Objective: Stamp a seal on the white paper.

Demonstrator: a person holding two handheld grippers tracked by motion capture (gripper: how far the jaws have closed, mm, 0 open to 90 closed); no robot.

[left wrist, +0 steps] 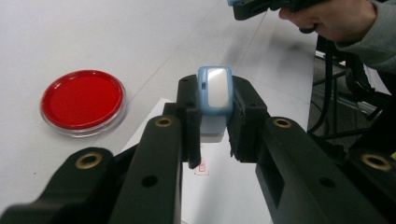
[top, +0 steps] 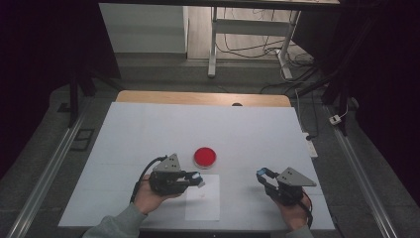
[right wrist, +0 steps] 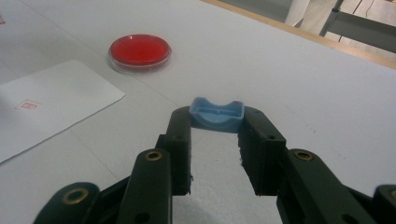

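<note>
My left gripper [top: 197,179] [left wrist: 215,114] is shut on a small stamp [left wrist: 215,91] with a blue rim and a white body, held just above a white sheet of paper [top: 203,202] [left wrist: 224,191]. A small red imprint [left wrist: 201,167] [right wrist: 29,106] marks the paper. A round red ink pad in a clear dish [top: 204,156] [left wrist: 82,100] [right wrist: 140,50] lies just beyond the sheet. My right gripper [top: 263,174] [right wrist: 216,120] is shut on a blue curved cap [right wrist: 217,114] [top: 262,172], low over the table to the right of the paper.
The white table cover [top: 148,134] spans a wooden tabletop whose far edge [top: 198,97] shows. Metal rails [top: 44,173] run along both sides on the floor. A desk frame and cables [top: 247,47] stand beyond the table.
</note>
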